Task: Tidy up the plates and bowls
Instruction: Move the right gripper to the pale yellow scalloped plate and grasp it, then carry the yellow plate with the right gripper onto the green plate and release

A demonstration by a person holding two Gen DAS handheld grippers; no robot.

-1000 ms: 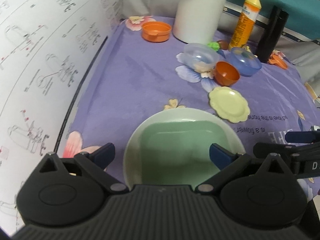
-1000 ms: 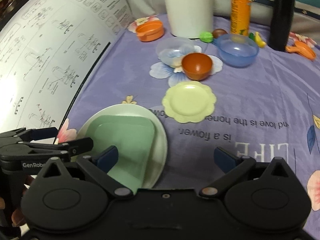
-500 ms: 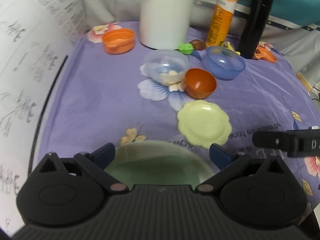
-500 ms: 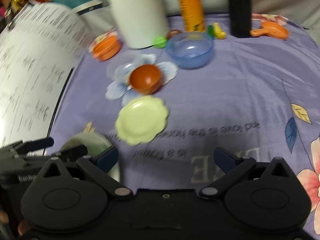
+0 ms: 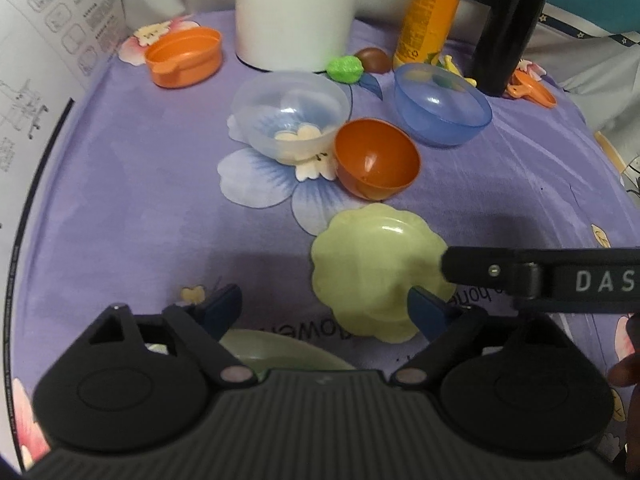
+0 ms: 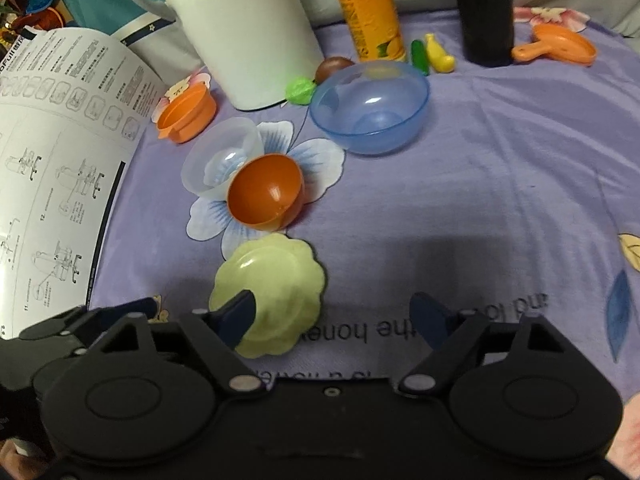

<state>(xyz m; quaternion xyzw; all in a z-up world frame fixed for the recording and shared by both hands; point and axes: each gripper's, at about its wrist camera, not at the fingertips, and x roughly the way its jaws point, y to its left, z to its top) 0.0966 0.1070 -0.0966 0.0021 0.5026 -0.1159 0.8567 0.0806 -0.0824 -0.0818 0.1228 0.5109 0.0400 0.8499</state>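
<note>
1. Hovering over the purple floral cloth [image 6: 500, 168], the right claw [image 6: 334, 314] has its blue-tipped fingers [image 6: 240, 312] spread wide w/ nothing between them.
2. Its left fingertip overlaps the near-left edge of the scalloped pale-yellow plate [image 6: 276, 284]; can't tell if it touches. The rest of the plate lies just ahead-left of the claw.
3. Ahead of that plate: orange-brown bowl [image 6: 264, 192], tilted, touching the clear bowl [image 6: 216, 156] behind-left of it.
4. Blue translucent bowl [image 6: 368, 108] sits farther ahead, roughly centre, apart from the other two bowls.
5. Left claw [image 5: 324, 306] also gapes, empty. In its view the scalloped plate [image 5: 376, 268] lies just ahead-right, its near edge behind the right fingertip.
6. Pale-green round plate [image 5: 280, 350] sits directly under/behind the left claw's fingers, mostly hidden by the claw body.
7. Right claw's black finger bar crosses in from the right of the left wrist view, over the plate's right edge.
8. Far ahead: white jug [image 6: 240, 28], orange bottle [image 6: 368, 4], black cylinder [image 6: 486, 8], small orange pot [image 5: 186, 56] at far left.
9. Printed manual sheet [image 6: 52, 152] curls up on the left.
</note>
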